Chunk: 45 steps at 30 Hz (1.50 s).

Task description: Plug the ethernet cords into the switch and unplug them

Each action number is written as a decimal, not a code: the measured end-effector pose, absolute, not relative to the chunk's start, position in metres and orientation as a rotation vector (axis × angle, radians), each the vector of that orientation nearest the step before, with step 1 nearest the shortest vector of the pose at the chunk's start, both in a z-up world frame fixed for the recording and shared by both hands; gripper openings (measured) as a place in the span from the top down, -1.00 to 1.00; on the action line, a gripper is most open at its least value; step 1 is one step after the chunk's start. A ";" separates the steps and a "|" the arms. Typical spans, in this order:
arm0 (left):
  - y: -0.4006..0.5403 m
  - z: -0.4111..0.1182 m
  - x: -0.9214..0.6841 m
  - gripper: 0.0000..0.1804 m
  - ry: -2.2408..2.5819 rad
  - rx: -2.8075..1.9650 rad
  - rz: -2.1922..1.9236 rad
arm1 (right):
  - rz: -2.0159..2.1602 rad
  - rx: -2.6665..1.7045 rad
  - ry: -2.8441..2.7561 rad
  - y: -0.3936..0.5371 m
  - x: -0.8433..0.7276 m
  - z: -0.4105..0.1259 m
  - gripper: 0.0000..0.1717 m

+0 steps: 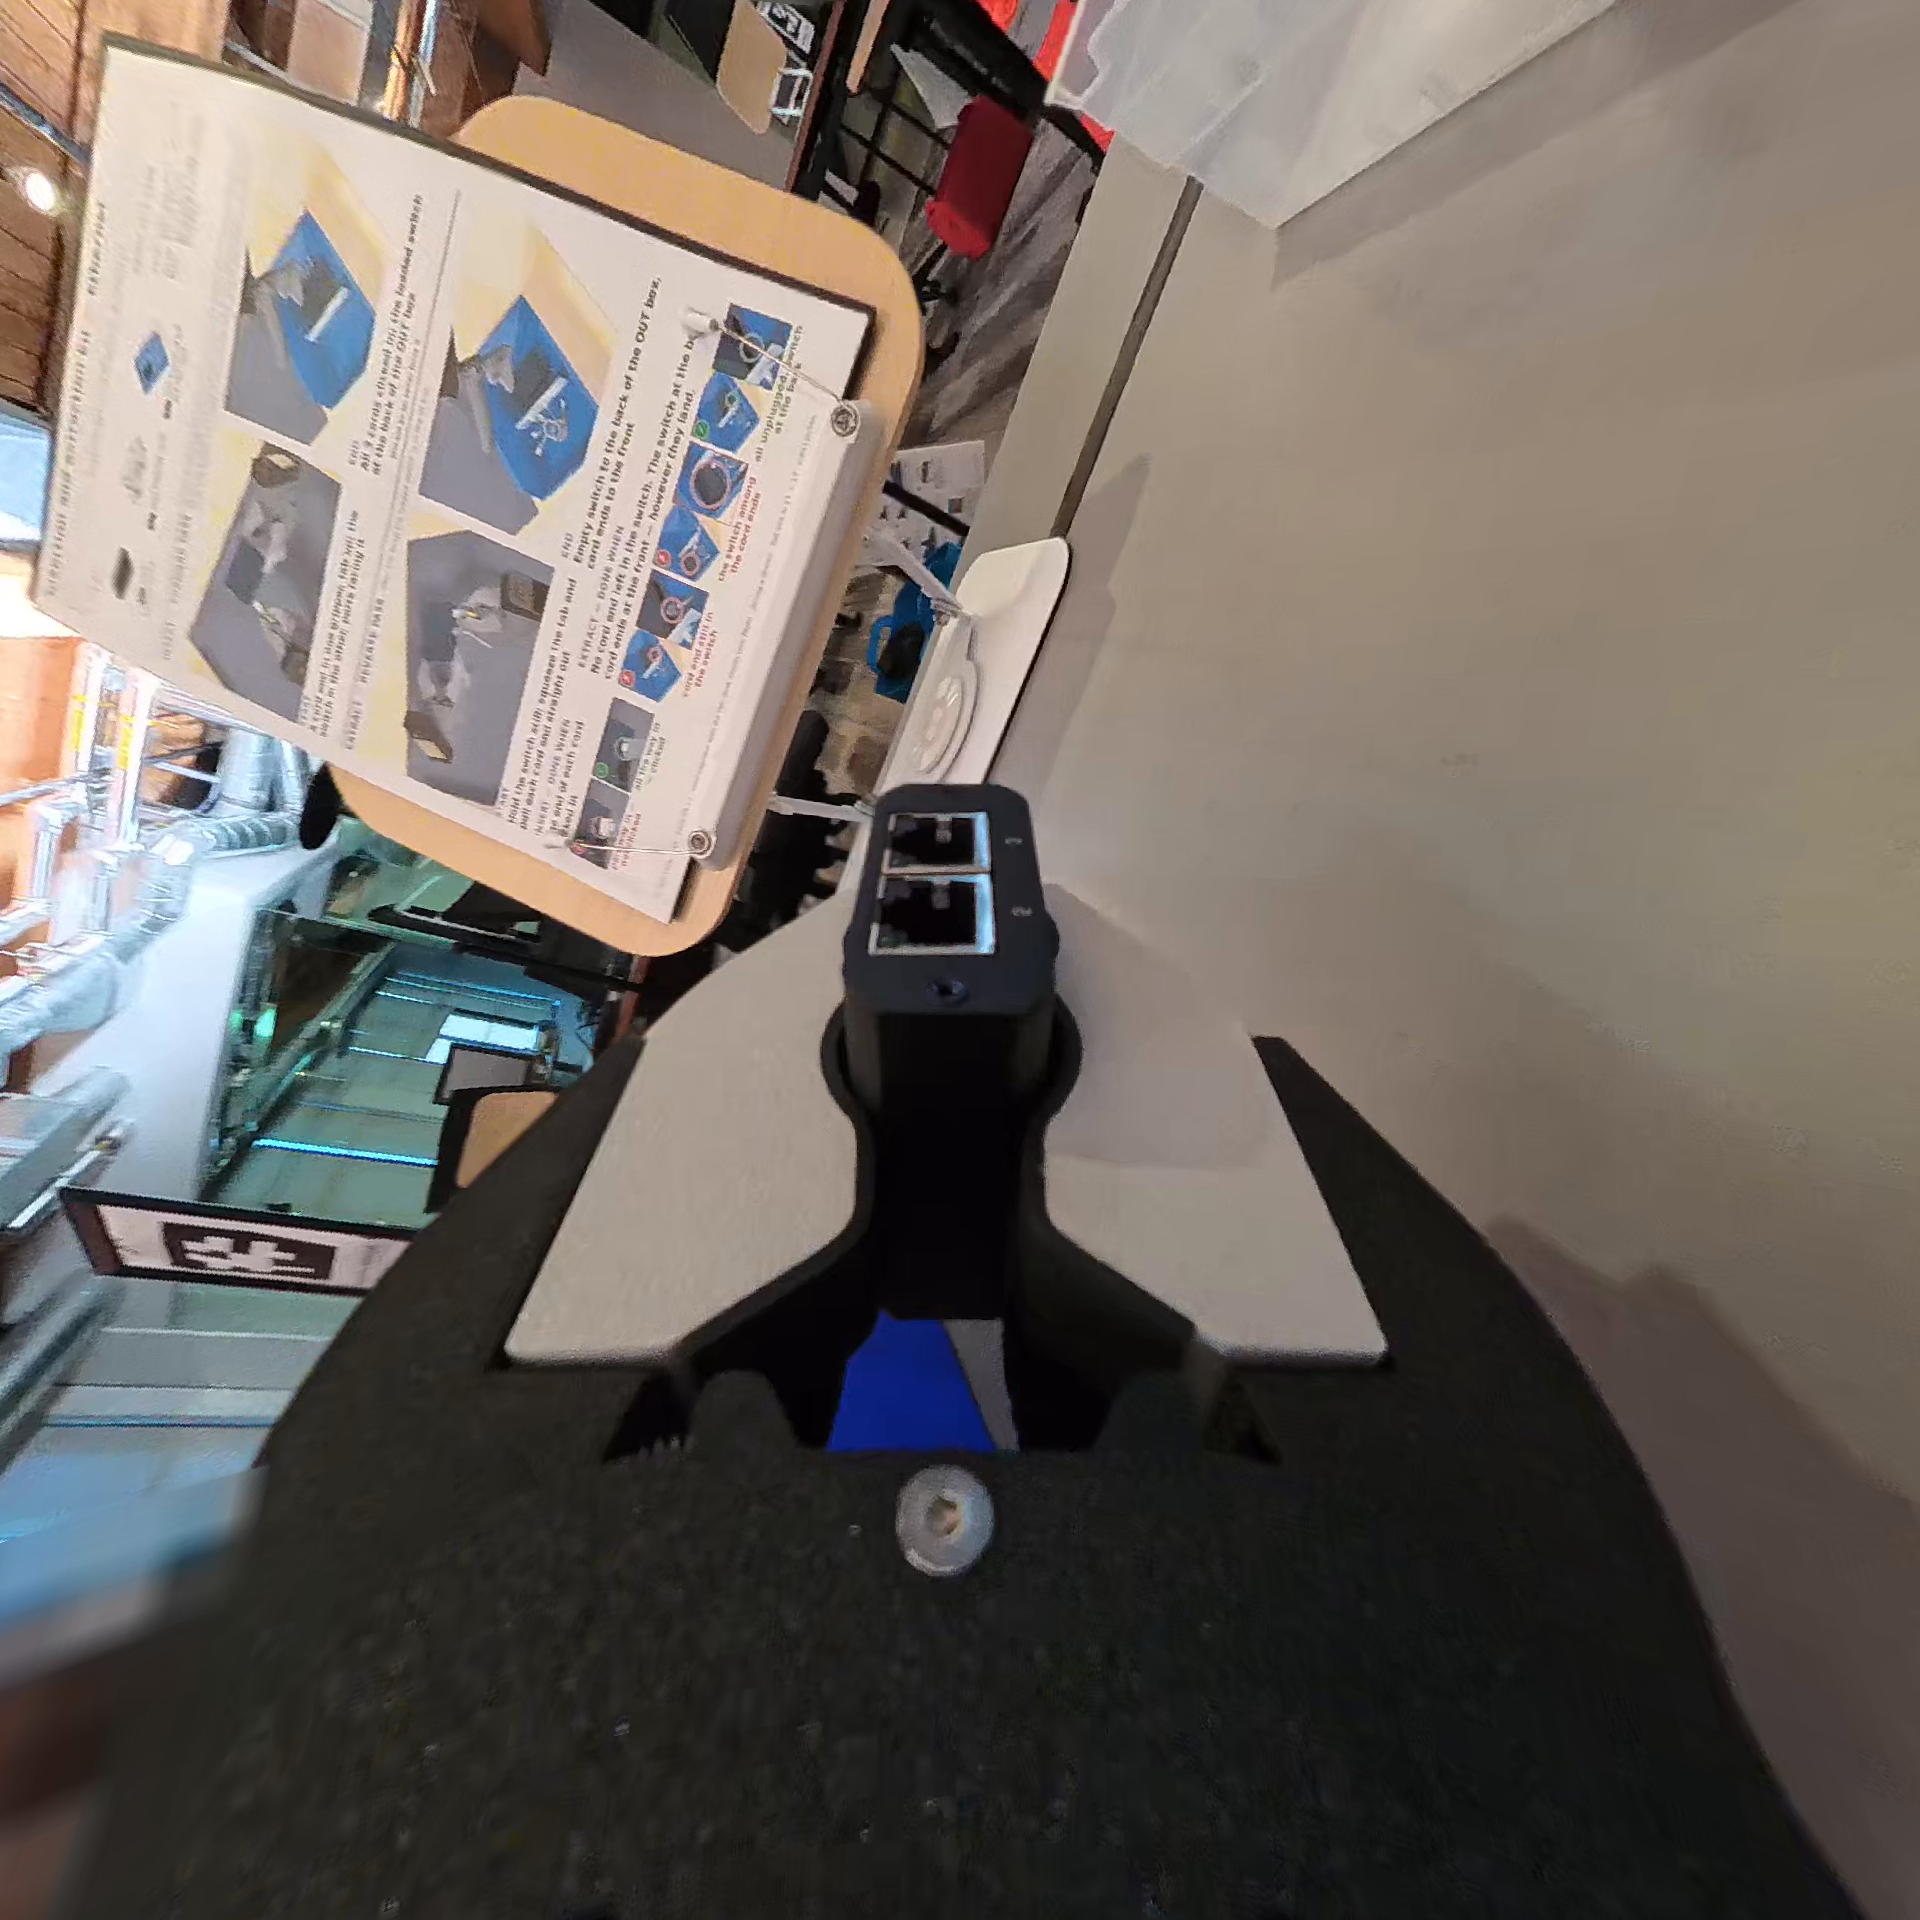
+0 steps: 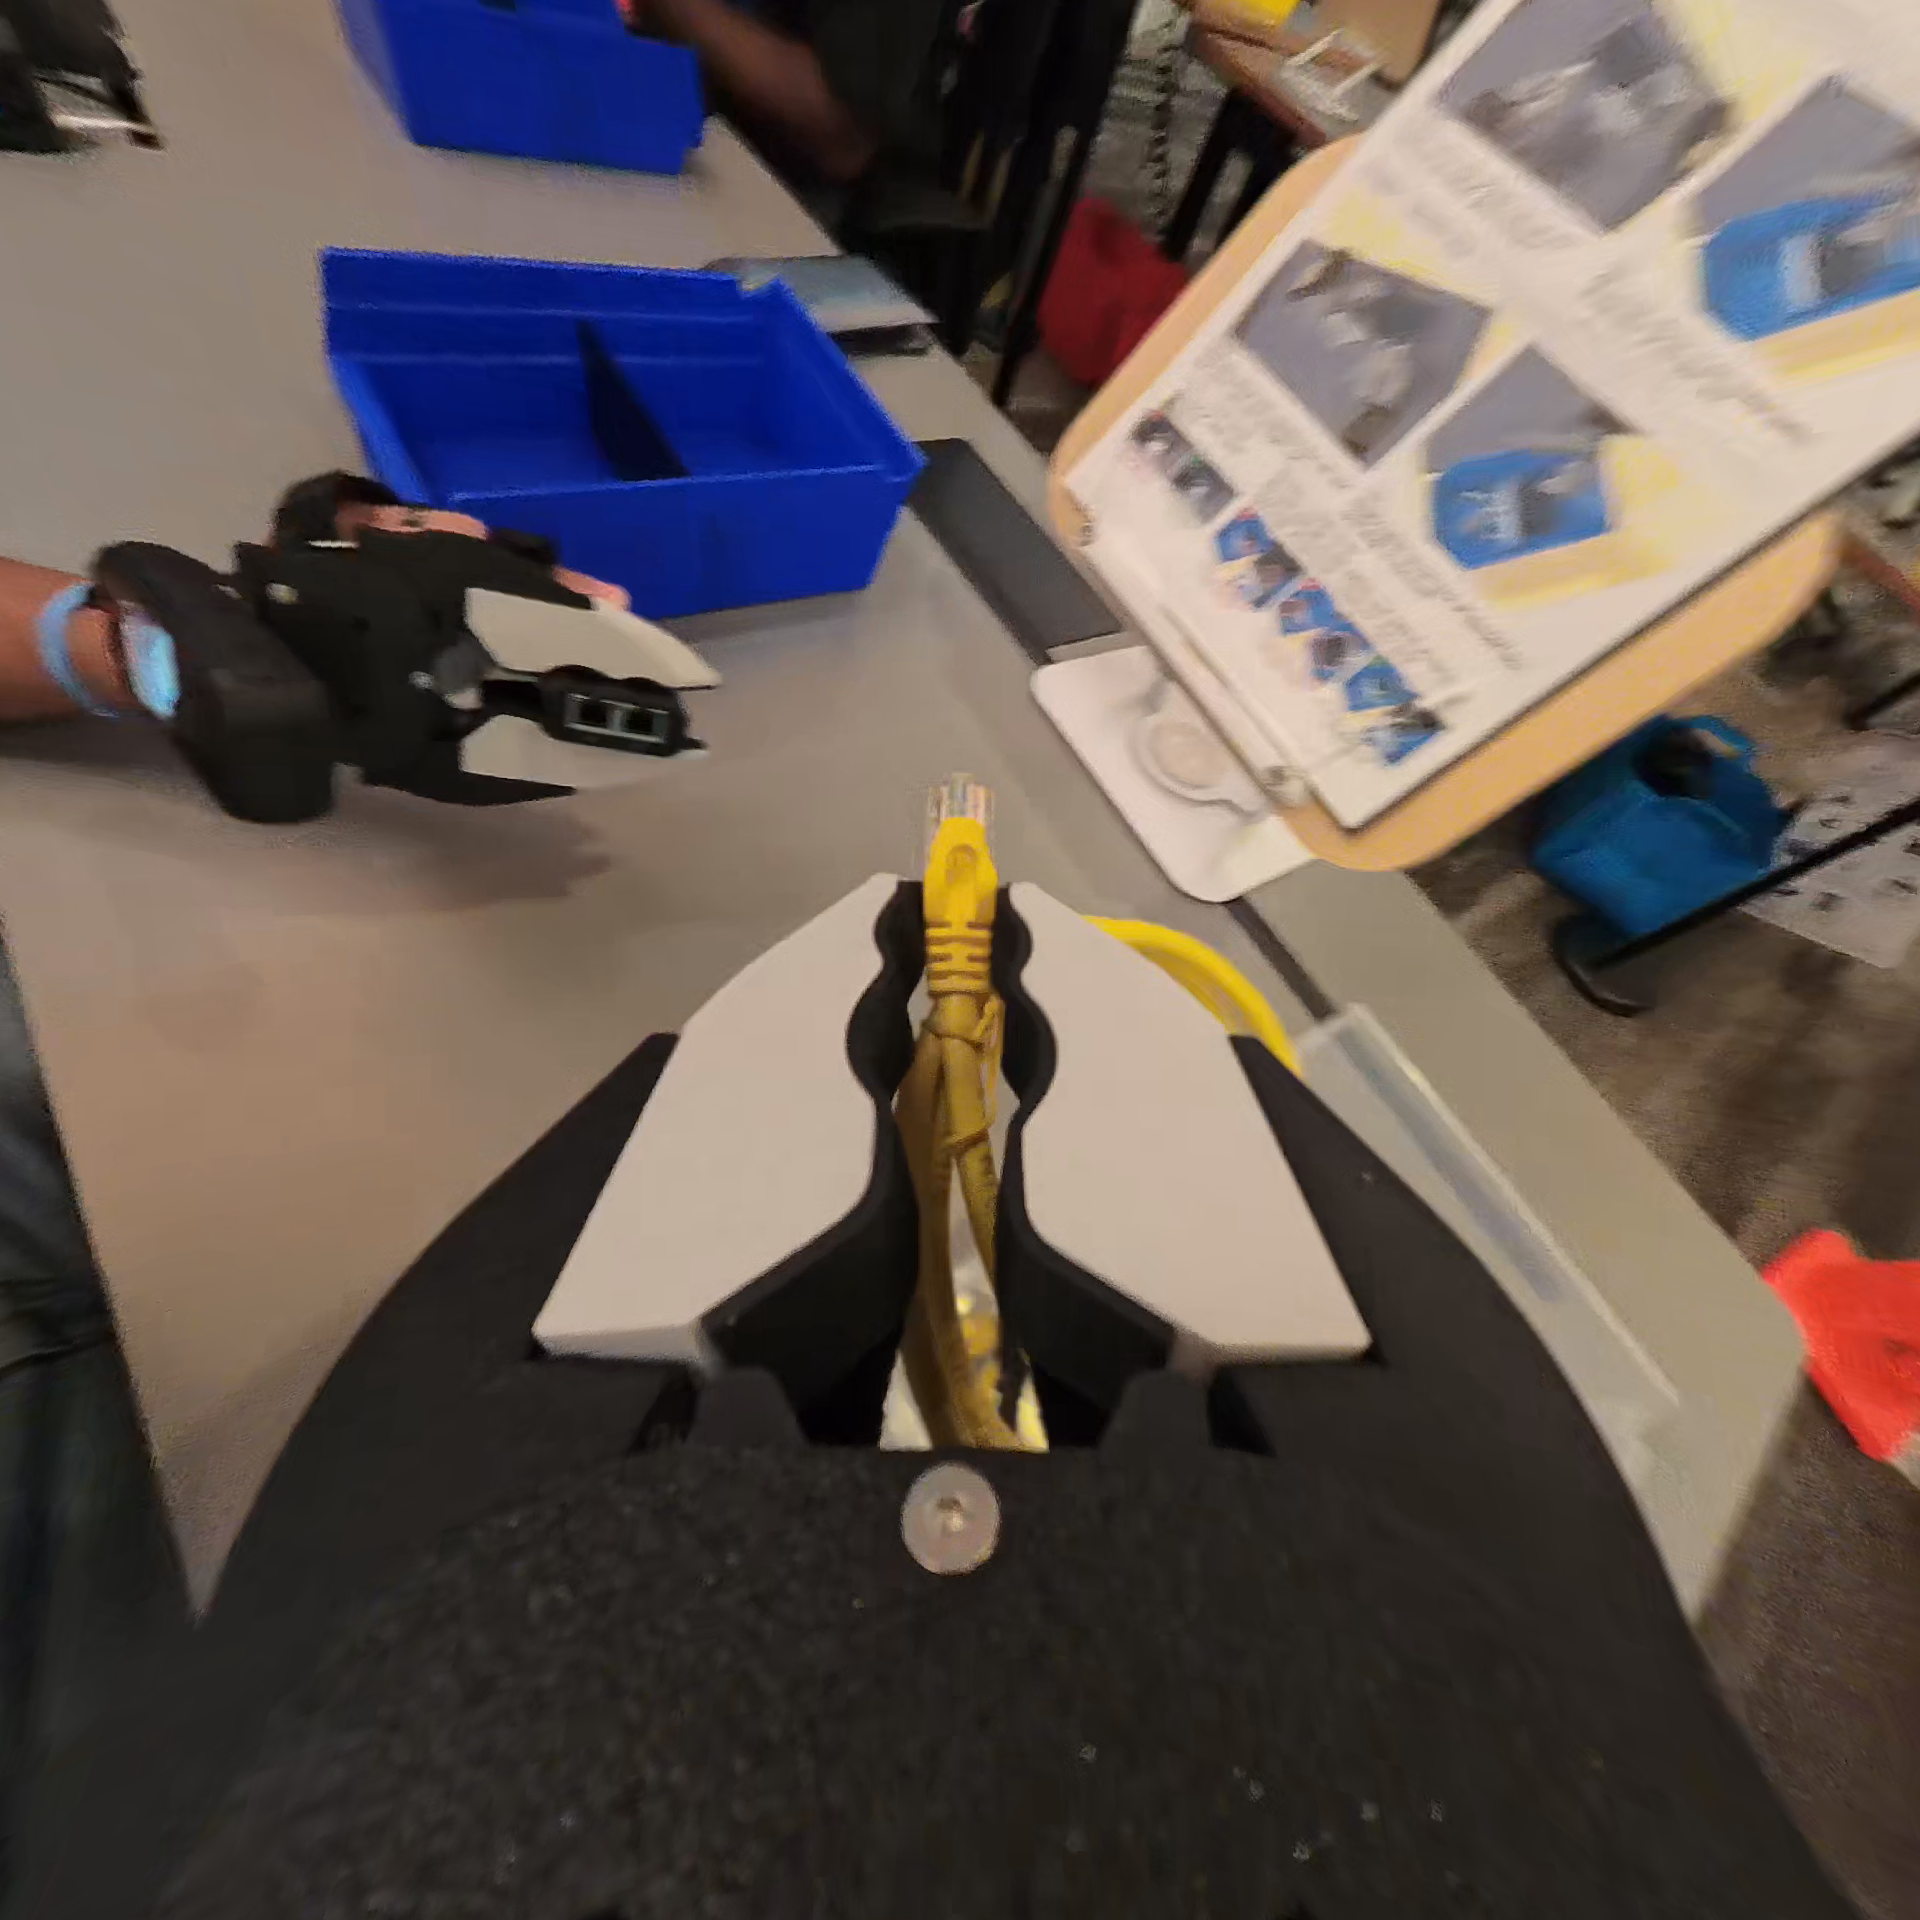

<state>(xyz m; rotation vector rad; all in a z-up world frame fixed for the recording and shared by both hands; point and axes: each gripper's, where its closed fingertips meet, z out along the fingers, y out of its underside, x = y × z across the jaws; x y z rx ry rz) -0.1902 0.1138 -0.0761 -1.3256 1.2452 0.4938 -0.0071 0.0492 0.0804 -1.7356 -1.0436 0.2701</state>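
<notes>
My left gripper (image 1: 951,1049) is shut on a small black switch (image 1: 948,914). The switch sticks out past the fingertips, with two bare ports facing forward. The same gripper (image 2: 613,717) shows in the right wrist view at left, low over the grey table (image 2: 312,987), holding the switch (image 2: 613,717). My right gripper (image 2: 954,894) is shut on the boot of a yellow ethernet cord (image 2: 961,904). The clear plug (image 2: 958,805) points forward past the fingertips. The cord's yellow loop (image 2: 1205,966) trails off to the right. The plug is well apart from the switch.
A blue divided bin (image 2: 623,436) stands behind the left gripper, another blue bin (image 2: 540,73) farther back. A wooden clipboard with an instruction sheet (image 2: 1507,436) stands at the right on a white base (image 2: 1174,769). A clear box (image 2: 1475,1174) sits at the table's right edge. There is about 25 centimetres between the tips of the two grippers.
</notes>
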 end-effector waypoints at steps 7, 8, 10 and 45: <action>0.105 -0.069 -0.183 0.71 1.216 -1.372 0.279 | -0.063 -2.151 -1.043 0.097 0.094 -0.056 0.86; 0.102 -0.068 -0.180 0.72 1.220 -1.370 0.230 | -0.123 -2.189 -1.059 0.104 0.103 -0.084 0.85; 0.092 -0.070 -0.170 0.71 1.254 -1.360 0.088 | -0.208 -2.300 -1.063 0.115 0.117 -0.133 0.85; 0.001 -0.052 -0.124 0.72 1.409 -0.999 -0.558 | 1.789 -1.709 -0.588 -0.014 -0.171 -0.053 -0.19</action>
